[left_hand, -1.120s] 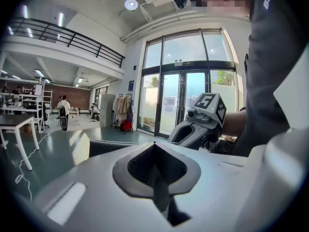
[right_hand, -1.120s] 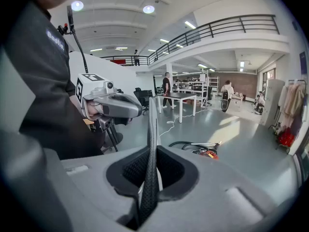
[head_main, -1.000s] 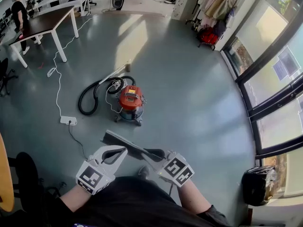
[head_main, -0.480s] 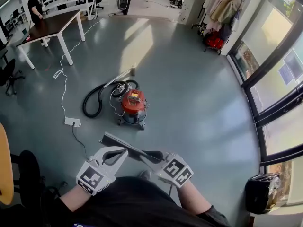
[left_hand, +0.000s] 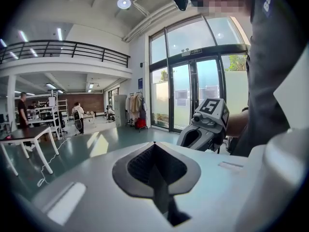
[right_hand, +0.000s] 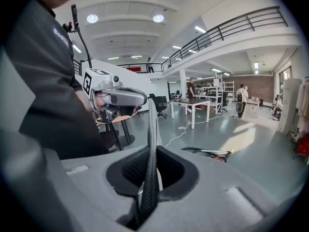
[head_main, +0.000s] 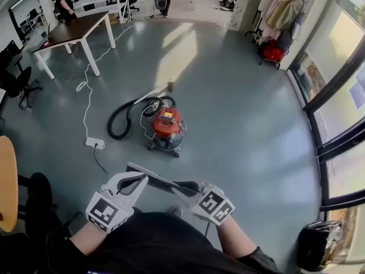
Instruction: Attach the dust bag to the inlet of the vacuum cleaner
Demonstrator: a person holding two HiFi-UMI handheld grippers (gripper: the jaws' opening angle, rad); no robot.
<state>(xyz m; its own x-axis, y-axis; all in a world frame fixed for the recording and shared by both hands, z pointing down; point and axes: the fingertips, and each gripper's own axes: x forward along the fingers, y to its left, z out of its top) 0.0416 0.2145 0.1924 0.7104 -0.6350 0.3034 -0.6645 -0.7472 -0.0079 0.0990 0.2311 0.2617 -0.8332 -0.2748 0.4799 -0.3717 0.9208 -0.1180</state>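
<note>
Pinching the bag (head_main: 155, 176) from both ends, the two tongs sit low in the head view, just in front of the person's dark shirt. The left tongs (head_main: 140, 179) are closed narrow. In the left gripper view only a thin dark sliver shows in the slit between the jaws, and it looks like the bag's edge. The right tongs (head_main: 178, 188) are likewise nearly shut. The right gripper view shows the bag edge-on as a dark mesh strip clamped between the pads, rising straight up past them toward the left tongs. The bag is flat and dark with a pale face. It hangs in the air between the two tongs, slanting from upper left to lower right in the head view.

The vacuum (head_main: 166, 124) has a red top and a dark drum on a wheeled base. It stands on the grey floor (head_main: 245, 113), farther ahead and well apart from the bag. Its black hose (head_main: 121, 120) loops on the floor to its left, and a pale wand (head_main: 151, 93) lies just beyond. A white power strip (head_main: 94, 143) lies left of the vacuum. At the far left a person (head_main: 64, 1) stands by a brown-topped counter (head_main: 74, 30). Glass doors (head_main: 336, 96) line the right side.
</note>
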